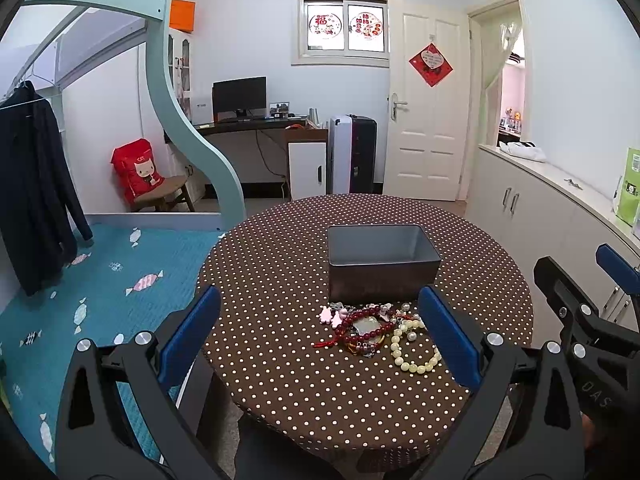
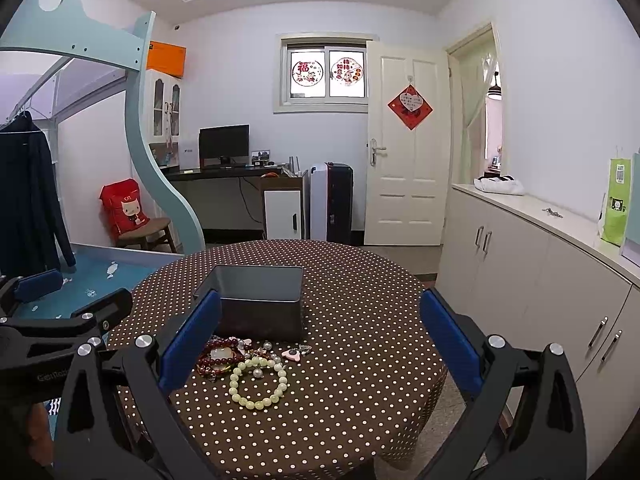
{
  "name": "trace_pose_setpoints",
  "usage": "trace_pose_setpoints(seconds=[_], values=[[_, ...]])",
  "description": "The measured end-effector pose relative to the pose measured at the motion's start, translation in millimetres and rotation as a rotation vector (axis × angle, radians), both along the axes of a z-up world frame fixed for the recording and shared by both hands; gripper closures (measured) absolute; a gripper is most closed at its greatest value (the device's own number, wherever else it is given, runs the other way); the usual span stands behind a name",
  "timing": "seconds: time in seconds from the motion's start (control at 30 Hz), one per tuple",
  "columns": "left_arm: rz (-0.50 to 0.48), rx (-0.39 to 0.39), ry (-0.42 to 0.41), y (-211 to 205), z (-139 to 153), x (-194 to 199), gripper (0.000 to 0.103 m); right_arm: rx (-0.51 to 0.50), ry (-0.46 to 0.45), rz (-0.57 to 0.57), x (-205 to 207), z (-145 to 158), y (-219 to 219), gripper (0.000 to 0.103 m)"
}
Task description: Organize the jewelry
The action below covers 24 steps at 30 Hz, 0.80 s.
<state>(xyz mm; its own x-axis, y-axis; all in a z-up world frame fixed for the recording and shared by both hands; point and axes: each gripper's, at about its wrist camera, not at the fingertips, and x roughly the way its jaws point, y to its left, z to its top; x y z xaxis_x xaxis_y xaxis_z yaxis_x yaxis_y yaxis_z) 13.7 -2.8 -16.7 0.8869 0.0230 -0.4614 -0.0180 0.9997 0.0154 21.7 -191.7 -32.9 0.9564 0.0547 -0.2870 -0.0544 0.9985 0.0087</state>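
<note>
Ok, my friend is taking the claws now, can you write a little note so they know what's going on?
Left claw: open, empty, hanging above the table's near edge.
Right claw: open, empty, beside it.
Grey box: on the dotted tablecloth; what shows of its inside looks empty.
Jewelry: all in a heap just in front of the box. Pale bead bracelet is nearest, dark red bead bracelet to its left, pink charms and small bits around.
Done: nothing in yet.
Left: move every piece into the box.
</note>
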Motion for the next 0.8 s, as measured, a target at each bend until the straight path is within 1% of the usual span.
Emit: trace_pose_setpoints(seconds=[0.33,0.53,0.8], values=[[0.007,-0.021,-0.001,4.5,1.5,-2.8,0.005,0.005,0.016,-0.006,2.1,-0.9,2.0,0.007],[0.004,-0.024,-0.015,10.6,5.5,-6.8,0.005,-0.006,0.018,-0.016,-0.5,-1.2,4.4,0.007],[-0.008,-0.024,-0.012,11.7,6.3,-8.7,0.005,-0.006,0.022,-0.024,-0.7,-3.2,3.3,0.007]])
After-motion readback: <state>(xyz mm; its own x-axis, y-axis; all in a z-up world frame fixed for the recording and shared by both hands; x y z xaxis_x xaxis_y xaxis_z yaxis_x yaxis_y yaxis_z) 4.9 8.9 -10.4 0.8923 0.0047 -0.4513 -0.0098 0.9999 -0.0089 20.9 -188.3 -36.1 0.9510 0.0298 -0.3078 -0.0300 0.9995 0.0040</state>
